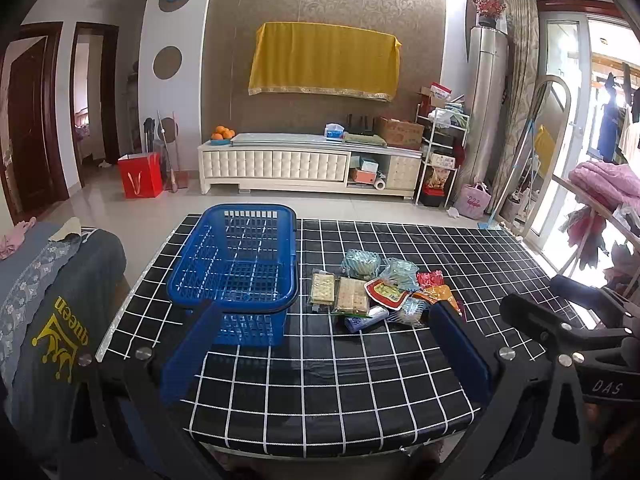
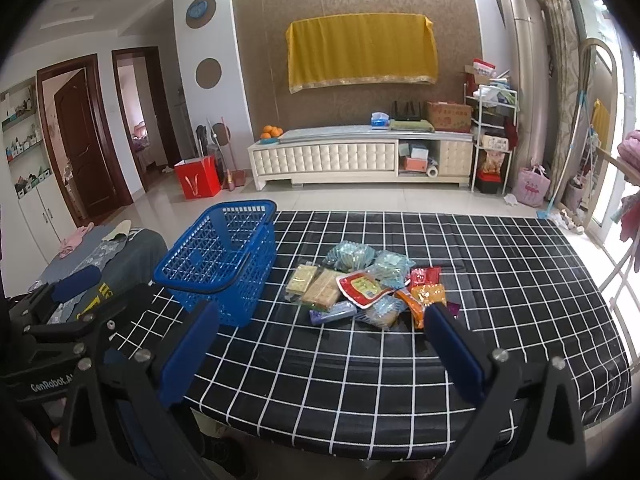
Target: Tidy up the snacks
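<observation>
Both tools hang above the near edge of the tabletop (image 1: 360, 360), which wears a black cloth with a white grid. The left tool (image 1: 324, 320) has its fingers spread wide with nothing between them; the right tool (image 2: 320, 324) is the same. The snacks (image 2: 368, 288) lie in a loose pile near the middle of the tabletop, just right of the blue basket (image 1: 236, 268), which holds nothing.
</observation>
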Motion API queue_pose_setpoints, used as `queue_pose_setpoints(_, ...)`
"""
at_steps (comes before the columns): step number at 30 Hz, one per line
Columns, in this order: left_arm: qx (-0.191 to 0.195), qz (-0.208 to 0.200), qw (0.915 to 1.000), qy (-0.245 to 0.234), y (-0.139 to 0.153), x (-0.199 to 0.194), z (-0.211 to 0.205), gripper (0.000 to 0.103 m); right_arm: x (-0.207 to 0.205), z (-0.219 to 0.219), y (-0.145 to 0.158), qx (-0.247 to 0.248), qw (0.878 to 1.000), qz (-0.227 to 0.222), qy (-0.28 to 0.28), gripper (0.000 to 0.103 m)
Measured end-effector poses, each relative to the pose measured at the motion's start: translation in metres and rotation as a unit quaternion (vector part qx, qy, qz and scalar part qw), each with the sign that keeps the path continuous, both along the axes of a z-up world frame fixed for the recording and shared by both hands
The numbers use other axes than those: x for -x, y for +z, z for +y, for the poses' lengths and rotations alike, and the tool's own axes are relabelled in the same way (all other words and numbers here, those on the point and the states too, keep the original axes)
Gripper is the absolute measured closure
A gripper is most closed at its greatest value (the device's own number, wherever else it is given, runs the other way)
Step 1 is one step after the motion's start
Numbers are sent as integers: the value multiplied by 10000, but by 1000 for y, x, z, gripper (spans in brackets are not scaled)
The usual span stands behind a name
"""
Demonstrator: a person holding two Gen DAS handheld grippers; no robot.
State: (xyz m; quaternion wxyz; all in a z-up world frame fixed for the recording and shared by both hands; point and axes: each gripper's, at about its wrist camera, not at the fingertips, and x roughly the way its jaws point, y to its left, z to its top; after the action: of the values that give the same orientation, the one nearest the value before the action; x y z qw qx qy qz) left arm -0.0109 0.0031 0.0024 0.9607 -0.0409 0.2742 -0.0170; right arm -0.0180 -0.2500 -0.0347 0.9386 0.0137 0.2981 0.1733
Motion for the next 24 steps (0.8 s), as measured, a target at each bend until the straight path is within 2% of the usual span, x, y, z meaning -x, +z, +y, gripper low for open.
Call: queue_pose_setpoints(24, 44, 28, 10000, -13, -1, 6, 1, 0, 1, 0, 3, 20, 10000, 64, 30, 0)
